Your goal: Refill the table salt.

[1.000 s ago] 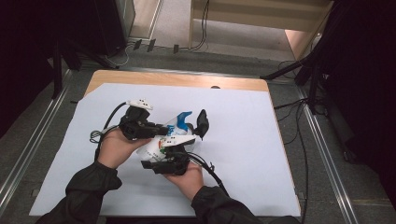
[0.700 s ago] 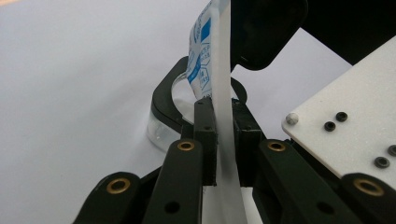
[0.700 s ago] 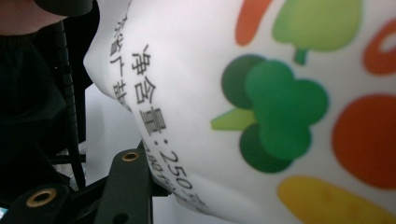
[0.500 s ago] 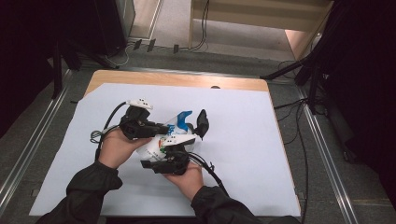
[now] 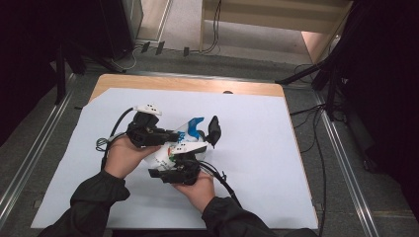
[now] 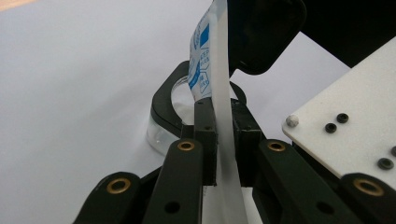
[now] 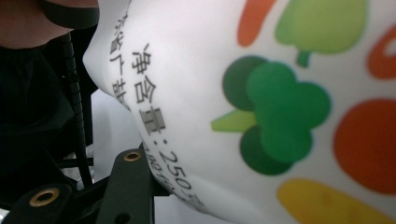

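Note:
A white pouch (image 5: 189,132) with a blue top corner hangs above the table between my two grippers. In the left gripper view my left gripper (image 6: 223,140) is shut on the pouch's flat white seam (image 6: 219,70). From above, the left gripper (image 5: 170,134) reaches in from the left. The right gripper (image 5: 185,160) comes up from below, under its white plate (image 5: 190,147). In the right gripper view the pouch (image 7: 280,93) shows printed vegetables and text, one finger (image 7: 133,184) presses its side, and the other is hidden.
A black clip-like object (image 5: 214,131) stands just right of the pouch. A clear round piece in a black ring (image 6: 163,116) lies on the white sheet (image 5: 257,148) behind the left gripper. Bare wooden table edge (image 5: 188,84) runs along the back. Cables trail from both grippers.

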A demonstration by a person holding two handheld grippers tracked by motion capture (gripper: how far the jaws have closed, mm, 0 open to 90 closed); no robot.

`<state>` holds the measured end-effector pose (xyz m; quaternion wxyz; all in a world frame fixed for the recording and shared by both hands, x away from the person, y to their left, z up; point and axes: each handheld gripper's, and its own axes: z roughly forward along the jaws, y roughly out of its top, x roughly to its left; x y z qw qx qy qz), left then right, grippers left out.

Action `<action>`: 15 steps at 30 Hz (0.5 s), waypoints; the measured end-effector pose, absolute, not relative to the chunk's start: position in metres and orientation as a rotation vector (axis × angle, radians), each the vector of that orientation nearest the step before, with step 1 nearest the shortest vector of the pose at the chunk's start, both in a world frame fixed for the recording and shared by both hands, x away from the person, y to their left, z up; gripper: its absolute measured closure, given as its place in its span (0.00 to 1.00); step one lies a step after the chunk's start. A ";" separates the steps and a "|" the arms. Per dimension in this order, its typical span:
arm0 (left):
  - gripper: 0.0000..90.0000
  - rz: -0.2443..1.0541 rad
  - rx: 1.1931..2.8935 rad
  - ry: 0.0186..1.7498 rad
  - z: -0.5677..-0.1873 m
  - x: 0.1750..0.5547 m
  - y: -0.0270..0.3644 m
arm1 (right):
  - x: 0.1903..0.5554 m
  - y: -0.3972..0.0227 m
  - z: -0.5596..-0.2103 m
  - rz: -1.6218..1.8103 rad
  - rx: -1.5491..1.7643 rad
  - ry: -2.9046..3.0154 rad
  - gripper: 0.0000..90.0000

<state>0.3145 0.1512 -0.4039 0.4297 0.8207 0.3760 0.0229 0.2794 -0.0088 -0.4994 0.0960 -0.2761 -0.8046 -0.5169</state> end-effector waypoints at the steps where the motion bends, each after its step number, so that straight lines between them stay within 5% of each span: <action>1: 0.94 0.056 2.047 0.938 -0.404 0.315 0.151 | 0.280 -0.009 -0.499 -1.532 -0.821 -2.381 0.64; 15: 0.93 0.044 2.046 0.933 -0.404 0.314 0.154 | 0.283 -0.011 -0.497 -1.546 -0.825 -2.380 0.65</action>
